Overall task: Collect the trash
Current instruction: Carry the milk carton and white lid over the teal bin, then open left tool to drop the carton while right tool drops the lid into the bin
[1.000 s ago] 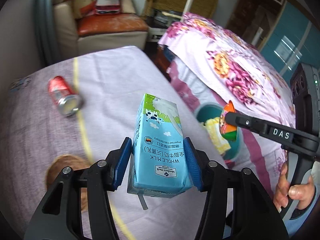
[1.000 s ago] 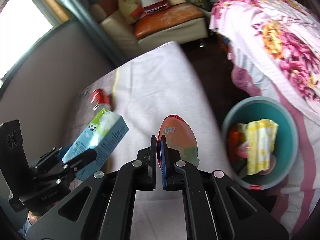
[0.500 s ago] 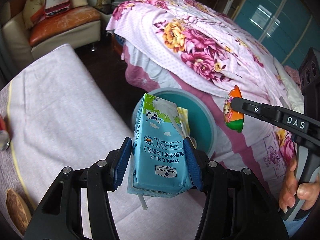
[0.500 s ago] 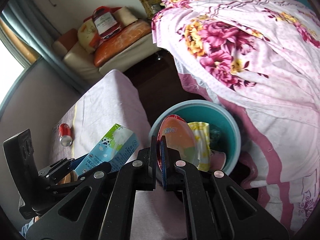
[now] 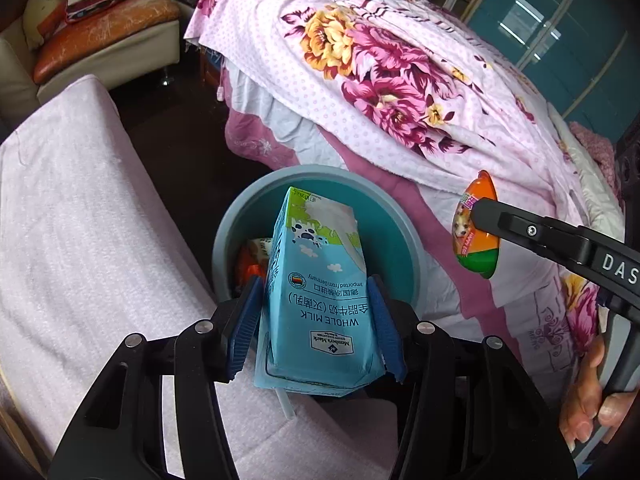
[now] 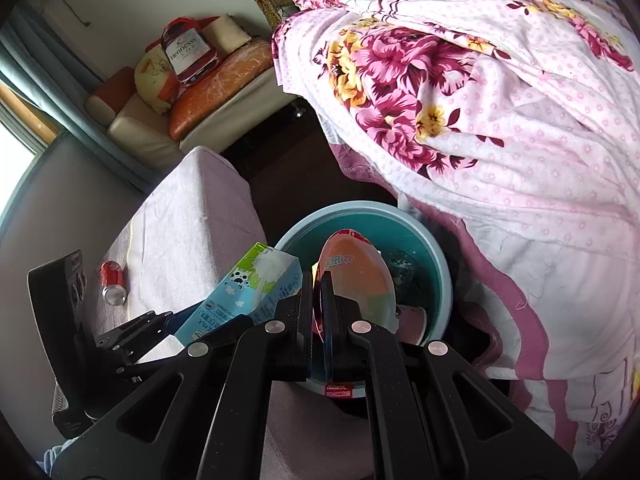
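Observation:
My left gripper point(image 5: 316, 328) is shut on a blue whole-milk carton point(image 5: 320, 284) and holds it over the near rim of a teal trash bin point(image 5: 384, 216) on the floor. The carton also shows in the right wrist view point(image 6: 244, 284). My right gripper point(image 6: 318, 300) is shut on a flat orange and green snack wrapper point(image 6: 356, 280), held above the bin point(image 6: 436, 264). The left wrist view shows that wrapper point(image 5: 476, 236) to the right of the bin. Several wrappers lie inside the bin point(image 5: 252, 256).
A table with a pale pink cloth point(image 5: 80, 240) stands left of the bin. A red soda can point(image 6: 112, 284) lies on it. A bed with a floral quilt point(image 5: 400, 80) is right of the bin. A sofa point(image 5: 100, 40) stands behind.
Both grippers have swung right from the table to above the bin, carrying the carton and the wrapper. The bin is now closer and more central in both views.

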The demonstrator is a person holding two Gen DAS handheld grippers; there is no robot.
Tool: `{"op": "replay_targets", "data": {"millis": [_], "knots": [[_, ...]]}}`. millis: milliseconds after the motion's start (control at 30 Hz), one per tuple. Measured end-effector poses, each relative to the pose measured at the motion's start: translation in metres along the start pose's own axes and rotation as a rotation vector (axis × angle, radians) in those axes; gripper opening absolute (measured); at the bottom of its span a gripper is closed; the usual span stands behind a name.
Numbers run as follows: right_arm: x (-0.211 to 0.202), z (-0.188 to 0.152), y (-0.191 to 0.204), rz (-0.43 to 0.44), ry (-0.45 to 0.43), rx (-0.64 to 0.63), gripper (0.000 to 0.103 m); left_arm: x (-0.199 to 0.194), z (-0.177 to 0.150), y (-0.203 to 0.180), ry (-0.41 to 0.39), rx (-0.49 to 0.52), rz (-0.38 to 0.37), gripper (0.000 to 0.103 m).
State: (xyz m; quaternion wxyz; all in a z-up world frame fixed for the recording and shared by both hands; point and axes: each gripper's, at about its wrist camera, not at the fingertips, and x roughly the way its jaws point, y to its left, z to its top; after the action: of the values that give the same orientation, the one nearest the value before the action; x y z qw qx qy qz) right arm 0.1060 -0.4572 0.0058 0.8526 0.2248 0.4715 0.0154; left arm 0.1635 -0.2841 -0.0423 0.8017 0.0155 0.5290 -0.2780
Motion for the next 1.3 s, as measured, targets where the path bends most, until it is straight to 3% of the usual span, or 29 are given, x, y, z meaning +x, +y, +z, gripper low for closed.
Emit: {"op": "replay_targets", "data": {"millis": [267,333,367,400,967,1133,1200,1300], "knots": [[0.0,0.005,-0.004,-0.031,-0.006,0.008,0.004,0.019,0.005,-0.01,0.021,0.021,-0.028,0.055],[0.001,0.006,-0.004,-0.036,-0.003,0.007,0.004,0.021,0.004,-0.01,0.031,0.025,-0.027,0.064],[0.001,0.006,-0.004,-0.037,-0.001,0.007,0.004,0.022,0.003,-0.01,0.033,0.025,-0.018,0.077],[0.002,0.007,-0.003,-0.039,0.002,0.005,0.004,0.021,0.002,-0.009,0.028,0.025,-0.013,0.085],[0.031,0.002,0.027,-0.038,0.081,-0.031,0.004,-0.022,-0.025,0.044,0.012,-0.078,0.005,0.089],[0.041,-0.004,0.032,-0.034,0.134,-0.022,0.012,-0.029,-0.032,0.055,0.01,-0.103,0.004,0.089],[0.042,-0.006,0.034,-0.034,0.14,-0.016,0.029,-0.031,-0.036,0.058,0.01,-0.11,0.007,0.09],[0.041,-0.009,0.036,-0.039,0.135,-0.019,0.04,-0.035,-0.042,0.062,0.01,-0.12,0.008,0.09]]}}
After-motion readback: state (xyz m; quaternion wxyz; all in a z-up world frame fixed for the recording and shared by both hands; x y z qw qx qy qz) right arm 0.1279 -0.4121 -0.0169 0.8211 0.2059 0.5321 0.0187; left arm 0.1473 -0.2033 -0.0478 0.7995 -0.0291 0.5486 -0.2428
